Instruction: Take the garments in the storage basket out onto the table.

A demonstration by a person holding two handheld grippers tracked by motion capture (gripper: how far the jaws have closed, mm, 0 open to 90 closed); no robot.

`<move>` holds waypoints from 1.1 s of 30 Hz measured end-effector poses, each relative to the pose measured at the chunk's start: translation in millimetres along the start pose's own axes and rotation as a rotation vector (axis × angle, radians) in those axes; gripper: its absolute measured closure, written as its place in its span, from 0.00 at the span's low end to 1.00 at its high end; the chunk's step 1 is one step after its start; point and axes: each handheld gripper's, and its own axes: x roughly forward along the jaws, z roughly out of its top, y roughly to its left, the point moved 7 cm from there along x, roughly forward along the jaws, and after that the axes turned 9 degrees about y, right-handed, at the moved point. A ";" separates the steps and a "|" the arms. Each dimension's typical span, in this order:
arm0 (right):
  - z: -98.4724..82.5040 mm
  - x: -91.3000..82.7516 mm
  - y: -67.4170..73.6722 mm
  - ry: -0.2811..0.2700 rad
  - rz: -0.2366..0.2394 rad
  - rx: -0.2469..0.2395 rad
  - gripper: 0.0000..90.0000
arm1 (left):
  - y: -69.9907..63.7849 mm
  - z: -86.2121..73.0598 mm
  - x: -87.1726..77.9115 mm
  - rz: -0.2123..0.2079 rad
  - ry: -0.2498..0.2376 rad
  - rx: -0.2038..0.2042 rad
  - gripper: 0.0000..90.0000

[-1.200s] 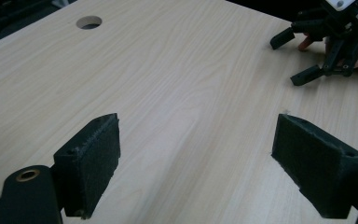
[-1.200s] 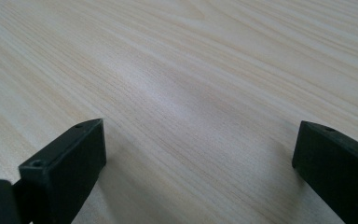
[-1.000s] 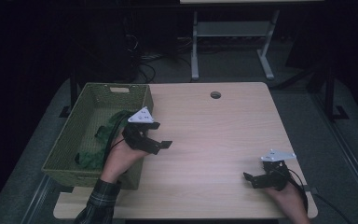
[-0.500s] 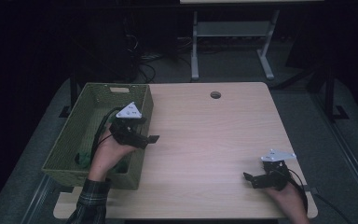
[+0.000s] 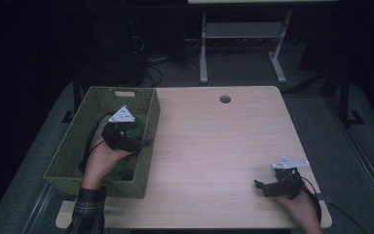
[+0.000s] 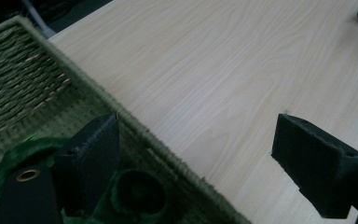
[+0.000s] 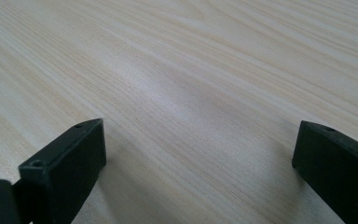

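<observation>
The green woven rectangular basket [image 5: 73, 146] sits on the left edge of the pale wooden surface [image 5: 214, 146], its long axis running away from the person. Inside it lies a dark green cloth [image 6: 18, 154]. The left gripper [image 5: 141, 143] hovers across the basket's right wall, fingers [image 6: 93, 154] spread wide and empty. The right gripper [image 5: 260, 187] rests near the surface's right front, wide open, holding nothing.

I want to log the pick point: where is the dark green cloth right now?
In the high view, the dark green cloth lies inside the green woven basket at the table's left, under the open left gripper by the basket's right wall.
</observation>
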 end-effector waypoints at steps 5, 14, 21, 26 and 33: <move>0.0 0.0 0.0 0.000 0.000 0.000 0.03 | 9.1 -7.4 -4.3 0.025 0.013 -0.020 0.16; 0.0 0.0 0.0 0.000 0.000 0.000 0.03 | 30.9 -23.8 -11.8 0.081 0.025 -0.079 0.16; 0.0 0.0 0.0 0.000 0.000 0.000 0.03 | 47.6 -40.2 -11.5 0.125 0.066 -0.127 0.17; 0.0 0.0 0.0 0.000 0.000 0.000 0.03 | 55.4 -52.1 -11.1 0.140 0.103 -0.146 0.23; 0.0 0.0 0.0 0.000 0.000 0.001 0.03 | 61.6 -66.5 -2.5 0.137 0.168 -0.142 0.28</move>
